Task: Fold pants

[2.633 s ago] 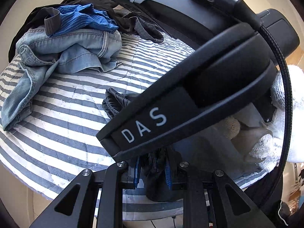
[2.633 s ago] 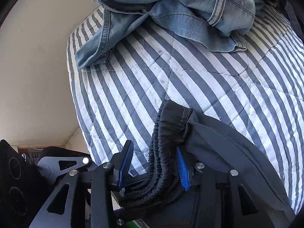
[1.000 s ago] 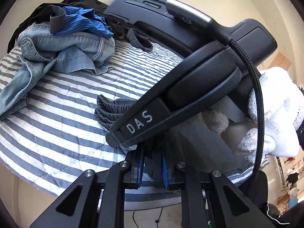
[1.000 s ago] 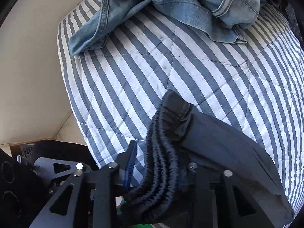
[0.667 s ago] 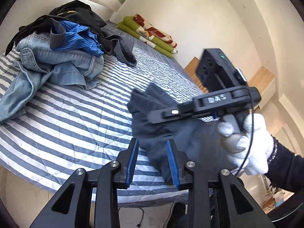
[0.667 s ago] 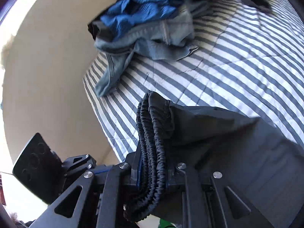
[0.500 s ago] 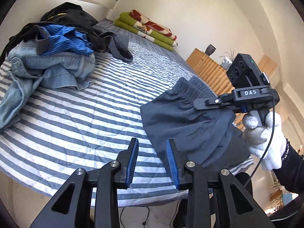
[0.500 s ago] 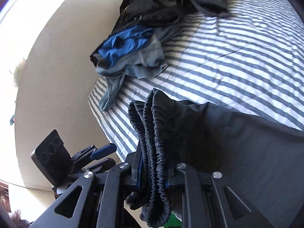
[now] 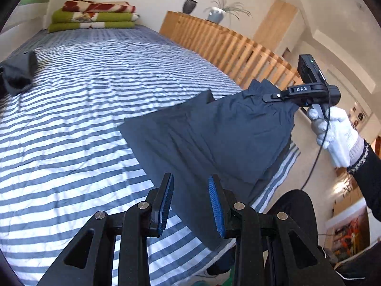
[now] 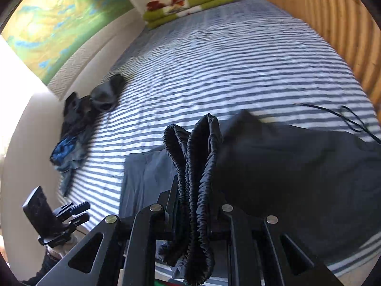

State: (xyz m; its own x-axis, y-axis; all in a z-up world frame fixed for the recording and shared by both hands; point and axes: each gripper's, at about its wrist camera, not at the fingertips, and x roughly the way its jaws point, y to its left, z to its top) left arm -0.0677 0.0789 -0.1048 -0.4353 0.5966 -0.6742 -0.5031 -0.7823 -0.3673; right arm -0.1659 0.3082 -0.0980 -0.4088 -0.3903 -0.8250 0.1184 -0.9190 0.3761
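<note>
Left wrist view. My left tongs (image 9: 191, 202) sit at 6 o'clock, released, blue pads apart with nothing pinched; only the near edge of the dark pants (image 9: 214, 138) lies beyond the gap. The pants hang in folded layers from centre frame out to 3 o'clock, one end draped on the striped bed (image 9: 83, 100), the other lifted clear of it. At 3 o'clock a gloved hand (image 9: 338, 133) carries the right tongs (image 9: 273, 97), clenched on the bunched waistband. A slatted wooden rail (image 9: 226, 45) runs toward 1 o'clock; folded blankets (image 9: 92, 14) sit at 11 o'clock.

Right wrist view. The right tongs fill 6 o'clock, jaws grasping the gathered elastic waistband (image 10: 193, 166), several layers stacked between them. The rest of the pants spread dark toward 3 and 4 o'clock, with a flatter panel on the bed near 7 o'clock. A heap of other clothes (image 10: 78, 131) waits at 9 o'clock by the wall. The left tongs show small at 8 o'clock, apart from any cloth.

Progress, my reading: the pants look folded into layers already, so the folding itself seems mostly done. Left to do: set the bundle down flat on the bed, let go of the waistband and smooth it. The heap suggests more garments after this one.
</note>
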